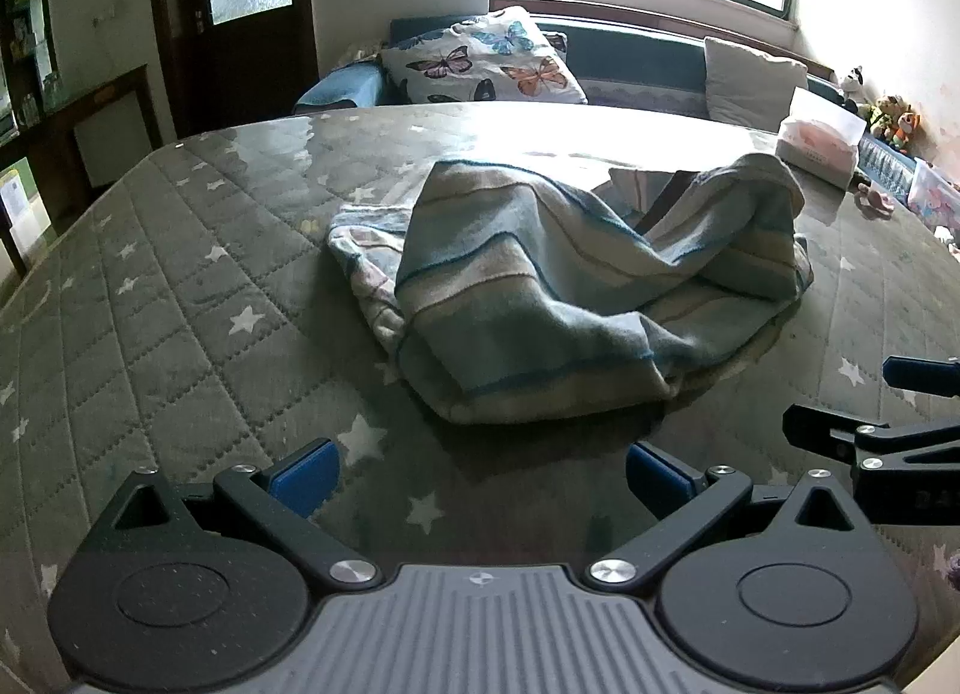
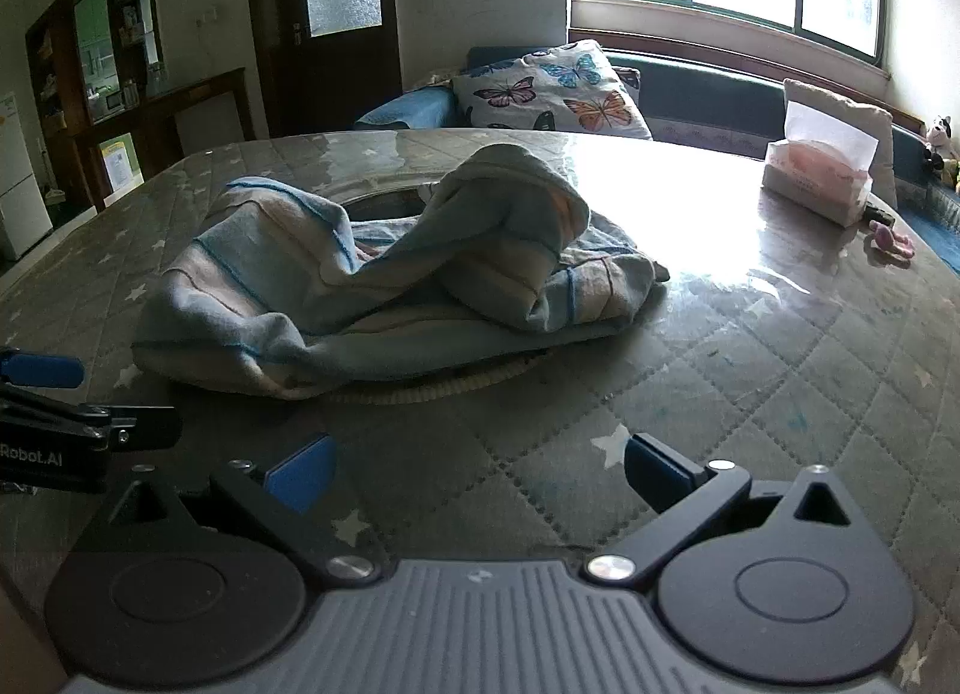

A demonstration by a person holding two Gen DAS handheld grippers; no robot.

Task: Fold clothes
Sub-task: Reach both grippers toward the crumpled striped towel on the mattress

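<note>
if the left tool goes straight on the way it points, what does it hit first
Probably the star-print table cover just ahead of the open left tool, short of the crumpled striped cloth. Depth is hard to judge.

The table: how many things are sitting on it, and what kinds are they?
Crumpled striped clothes: 1 pile
Tissue box: 1
Small pink toy: 1
Total: 3 things on the star-patterned table. Both grippers hover in front of the pile with open jaws, holding nothing.
</note>
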